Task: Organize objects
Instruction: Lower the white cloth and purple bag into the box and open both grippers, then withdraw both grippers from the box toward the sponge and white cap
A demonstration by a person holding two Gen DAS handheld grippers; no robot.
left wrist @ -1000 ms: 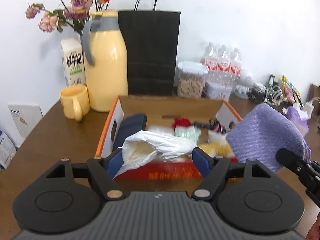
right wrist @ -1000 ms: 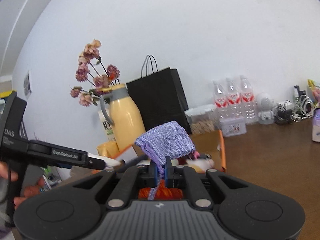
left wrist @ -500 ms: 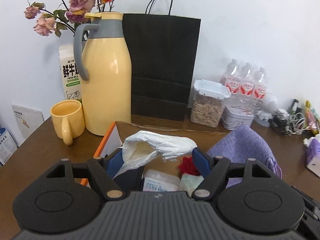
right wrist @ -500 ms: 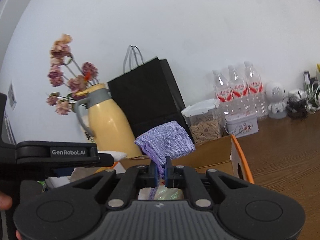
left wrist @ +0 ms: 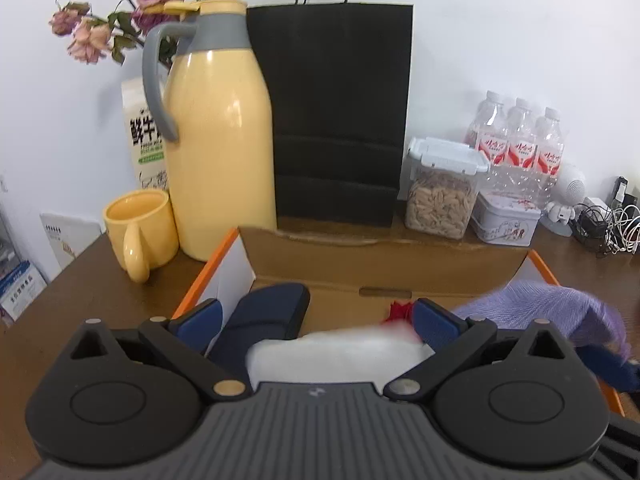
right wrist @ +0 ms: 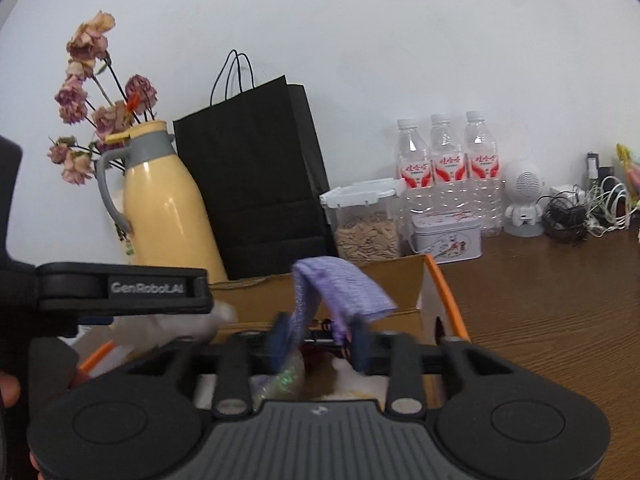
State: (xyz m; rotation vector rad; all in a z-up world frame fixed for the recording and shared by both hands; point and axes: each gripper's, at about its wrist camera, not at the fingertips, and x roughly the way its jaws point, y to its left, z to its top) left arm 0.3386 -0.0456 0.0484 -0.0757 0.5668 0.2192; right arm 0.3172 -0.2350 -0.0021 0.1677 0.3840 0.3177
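An open cardboard box (left wrist: 384,264) with orange edges sits on the brown table; it also shows in the right wrist view (right wrist: 400,280). My left gripper (left wrist: 316,316) is open over the box. A white plastic bag (left wrist: 336,356) lies blurred below its fingers, next to a dark blue pouch (left wrist: 264,312) and something red (left wrist: 398,312). My right gripper (right wrist: 320,340) is open, its fingers spread apart. A purple knitted cloth (right wrist: 340,284) drapes over its left finger above the box; it also shows in the left wrist view (left wrist: 560,308).
A yellow thermos (left wrist: 216,136), yellow mug (left wrist: 140,228), milk carton (left wrist: 146,136) and dried flowers (left wrist: 120,20) stand left of the box. A black paper bag (left wrist: 336,116), snack container (left wrist: 442,192), tin (left wrist: 506,220), water bottles (left wrist: 520,140) and cables (left wrist: 608,228) line the wall.
Both grippers moved down over the box. The left gripper opened and the white bag dropped from it. The right gripper opened and the purple cloth is slipping loose.
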